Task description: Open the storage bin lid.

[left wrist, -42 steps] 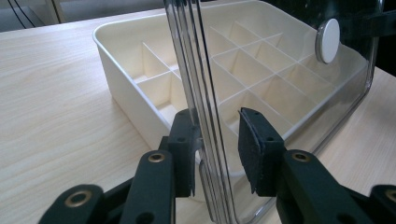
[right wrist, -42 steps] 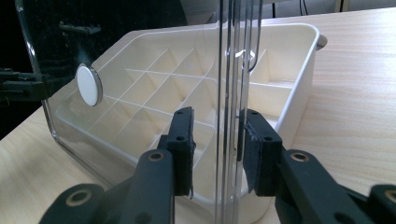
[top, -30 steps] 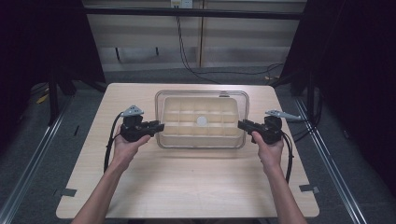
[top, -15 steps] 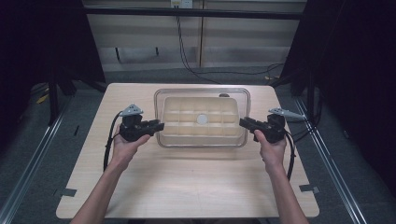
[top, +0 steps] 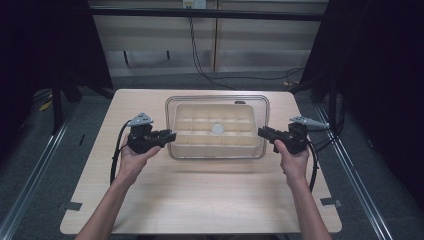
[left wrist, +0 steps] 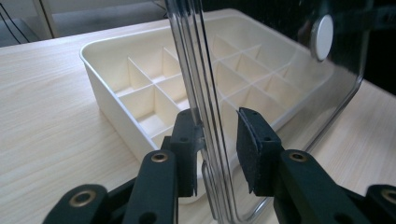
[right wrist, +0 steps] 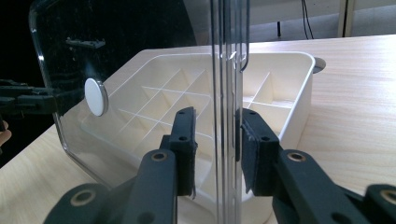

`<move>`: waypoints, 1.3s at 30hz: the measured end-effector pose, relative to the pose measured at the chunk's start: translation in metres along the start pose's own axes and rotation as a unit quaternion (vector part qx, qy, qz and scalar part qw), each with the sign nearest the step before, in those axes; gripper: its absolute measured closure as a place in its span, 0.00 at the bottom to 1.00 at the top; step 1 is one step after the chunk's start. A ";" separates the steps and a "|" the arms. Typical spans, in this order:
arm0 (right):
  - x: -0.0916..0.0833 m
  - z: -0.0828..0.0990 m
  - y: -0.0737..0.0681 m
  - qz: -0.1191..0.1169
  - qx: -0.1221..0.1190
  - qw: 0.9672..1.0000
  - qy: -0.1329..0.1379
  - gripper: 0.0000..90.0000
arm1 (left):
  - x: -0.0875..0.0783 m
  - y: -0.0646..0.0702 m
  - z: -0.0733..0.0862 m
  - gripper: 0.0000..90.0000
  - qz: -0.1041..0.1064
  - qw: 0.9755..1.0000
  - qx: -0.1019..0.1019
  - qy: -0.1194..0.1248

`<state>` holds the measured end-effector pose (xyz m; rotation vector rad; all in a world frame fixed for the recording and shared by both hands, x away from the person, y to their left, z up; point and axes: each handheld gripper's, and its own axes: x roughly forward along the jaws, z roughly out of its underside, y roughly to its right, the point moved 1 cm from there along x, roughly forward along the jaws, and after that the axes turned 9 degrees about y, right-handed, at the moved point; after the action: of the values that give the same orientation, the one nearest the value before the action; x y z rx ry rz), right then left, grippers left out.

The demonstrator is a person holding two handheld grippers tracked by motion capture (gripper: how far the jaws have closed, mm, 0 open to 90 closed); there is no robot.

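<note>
On a wooden table (top: pixel 200 200), a cream divided tray (top: pixel 216 131) is covered from above by a clear lid (top: pixel 218 100), held level just over it. The lid's two short edges are clamped by the left gripper (top: pixel 167 136) and right gripper (top: pixel 263 132). Lifting or seating appears in hand; an even, level move is called for next.

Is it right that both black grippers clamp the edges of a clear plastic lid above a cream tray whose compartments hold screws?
Not quite: the left gripper view shows the cream compartment tray empty. Both grippers do clamp the clear plastic lid.
</note>
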<state>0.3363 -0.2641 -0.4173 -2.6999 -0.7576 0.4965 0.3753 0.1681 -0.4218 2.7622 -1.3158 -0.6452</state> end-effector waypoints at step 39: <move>-0.020 0.006 -0.026 -0.019 -0.005 1.000 -0.014 0.78 | -0.032 0.012 0.004 0.77 0.003 1.000 0.008 0.009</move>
<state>0.3068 -0.2527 -0.4084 -2.6873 -0.8197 0.5229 0.3471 0.1850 -0.4115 2.7672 -1.3319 -0.6123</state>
